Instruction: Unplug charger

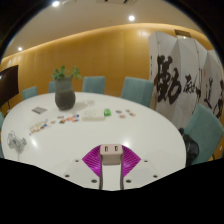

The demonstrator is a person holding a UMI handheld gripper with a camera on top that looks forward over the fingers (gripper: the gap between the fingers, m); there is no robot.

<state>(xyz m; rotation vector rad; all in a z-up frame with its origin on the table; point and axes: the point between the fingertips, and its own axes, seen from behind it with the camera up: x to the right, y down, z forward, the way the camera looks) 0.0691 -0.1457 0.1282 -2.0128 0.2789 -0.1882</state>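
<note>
A small white charger block [111,152] sits between my two magenta finger pads [95,159], its end face with two short slots turned toward the camera. Both pads press against its sides, so my gripper [111,157] is shut on it and holds it above the near edge of the white round table [150,130]. No cable or socket shows near it.
A dark vase with a green plant [65,93] stands at the table's far left. Small cards and objects [70,119] lie scattered across the middle. Teal chairs [137,91] ring the table. A white screen with black calligraphy [185,80] stands at the right.
</note>
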